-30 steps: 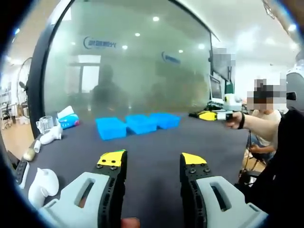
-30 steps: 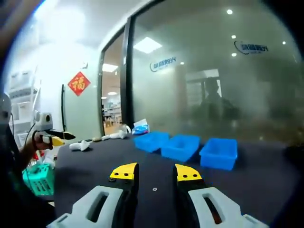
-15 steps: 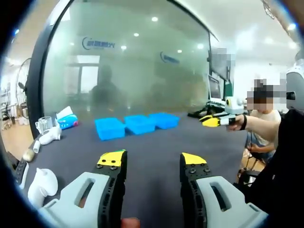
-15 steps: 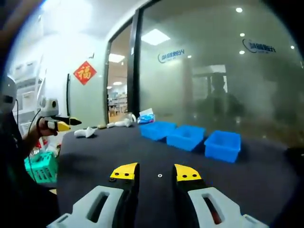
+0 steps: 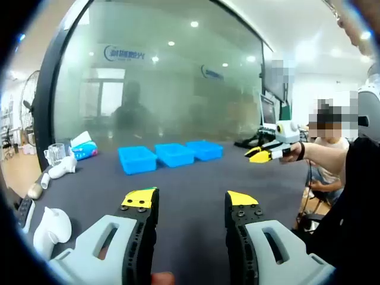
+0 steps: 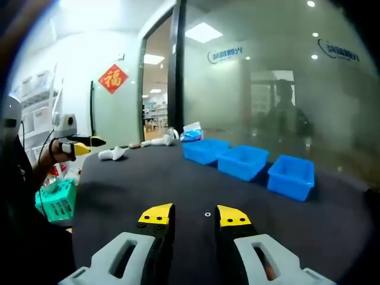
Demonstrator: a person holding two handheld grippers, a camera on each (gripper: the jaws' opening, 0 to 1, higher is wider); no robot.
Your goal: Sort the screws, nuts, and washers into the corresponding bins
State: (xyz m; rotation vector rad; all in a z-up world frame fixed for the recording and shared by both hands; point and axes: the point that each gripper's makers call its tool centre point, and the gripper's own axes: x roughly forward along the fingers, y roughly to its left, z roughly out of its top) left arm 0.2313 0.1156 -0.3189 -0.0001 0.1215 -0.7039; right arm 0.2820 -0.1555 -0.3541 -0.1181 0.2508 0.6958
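Tabletop (image 5: 190, 178), dark grey and matte, runs across both views. Left gripper view, left edge: white plastic bottle-like items (image 5: 50, 228) and a clear glass cup (image 5: 54, 155) near the rim, a blue-and-white tissue pack (image 5: 85, 148) beyond them. Three blue plastic rectangular bins (image 5: 169, 155) sit in a row at the far side, close together; contents cannot be made out. Left tool (image 5: 191, 205): yellow-tipped jaws released, well apart, nothing between them, held above bare tabletop. Right tool (image 5: 264, 155) enters this view from the right, held out over the tabletop edge.

Right gripper view: left tool (image 6: 83, 145) shows at far left; a green plastic basket (image 6: 52, 200) stands beside the tabletop. Right tool (image 6: 190, 215): jaws released with a modest gap, empty. Just beyond the tips lies one small pale ring on the tabletop, probably a washer (image 6: 207, 214). Other screws or nuts: too small to tell. Bins well apart from it, further right.

Handling judgement: washer is light, stiff, thin and lies flat, so likely slippery against hard jaw tips. Take hold across its outer rim, tips pressed low to the surface, closing slowly so it does not skid or flip. Sorting looks not yet started.
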